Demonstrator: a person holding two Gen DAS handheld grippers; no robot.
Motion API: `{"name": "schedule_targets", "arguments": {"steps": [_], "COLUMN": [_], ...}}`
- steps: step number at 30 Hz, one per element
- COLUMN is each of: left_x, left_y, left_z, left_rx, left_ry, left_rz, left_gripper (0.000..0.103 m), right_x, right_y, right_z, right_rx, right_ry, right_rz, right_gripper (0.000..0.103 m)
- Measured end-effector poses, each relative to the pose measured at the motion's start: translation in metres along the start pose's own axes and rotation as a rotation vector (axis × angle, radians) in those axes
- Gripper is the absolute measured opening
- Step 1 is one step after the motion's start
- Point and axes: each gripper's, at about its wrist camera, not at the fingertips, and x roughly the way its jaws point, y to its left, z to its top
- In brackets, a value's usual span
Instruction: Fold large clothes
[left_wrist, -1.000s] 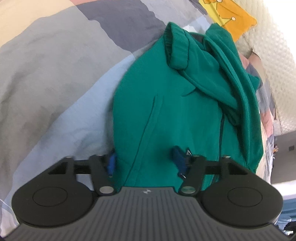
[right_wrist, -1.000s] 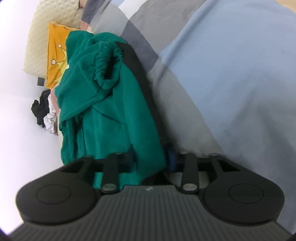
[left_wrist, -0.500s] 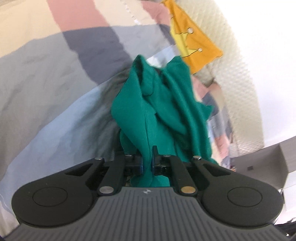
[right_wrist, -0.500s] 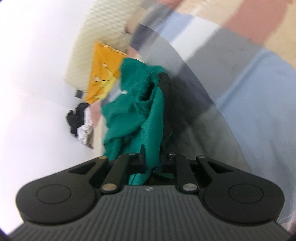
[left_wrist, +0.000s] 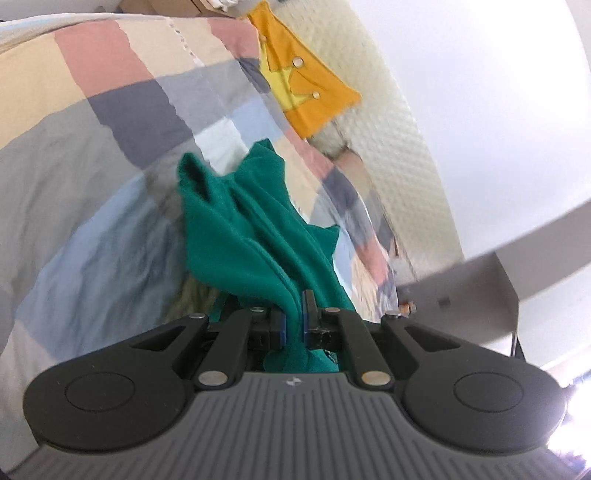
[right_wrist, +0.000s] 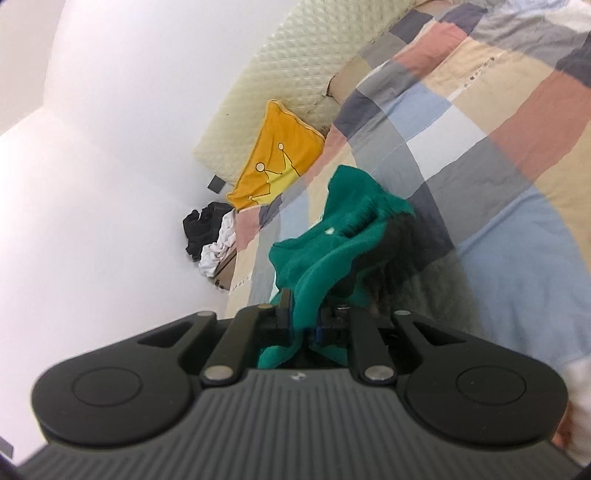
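Above the patchwork bed cover (left_wrist: 92, 206), toward the headboard end where the yellow crown cushion (left_wrist: 306, 92) leans, the green hooded jacket (left_wrist: 236, 229) now hangs bunched from both tongs: the left tongs (left_wrist: 293, 325) and right tongs (right_wrist: 303, 325) have just closed and each pinches a fold of its edge. A second ago it lay flat on the bed between spread tongs; lifted clear, it looks ready to be shaken out and laid down for the first fold.
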Motion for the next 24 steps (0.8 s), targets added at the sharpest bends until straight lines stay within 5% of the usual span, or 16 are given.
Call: {"name": "schedule_targets", "arguments": {"steps": [6, 13, 18, 24], "left_x": [-0.026, -0.033, 0.016, 0.119], "left_y": [-0.005, -0.036, -0.057, -0.063], "left_z": [-0.029, -0.009, 0.045, 0.12], "left_rx": [0.03, 0.043, 0.005, -0.057], "left_ry": [0.018, 0.011, -0.006, -0.039], "left_rz": [-0.008, -0.073, -0.039, 0.048], "left_gripper": [0.008, 0.008, 0.009, 0.009], "right_x": [-0.03, -0.042, 0.014, 0.119], "right_y": [0.003, 0.022, 0.03, 0.013], "right_z": [-0.017, 0.007, 0.057, 0.113], "right_rx": [-0.047, -0.069, 0.008, 0.117], "right_ry": [0.031, -0.013, 0.017, 0.01], "right_rz": [-0.025, 0.035, -0.012, -0.114], "right_gripper": [0.014, 0.014, 0.014, 0.014]}}
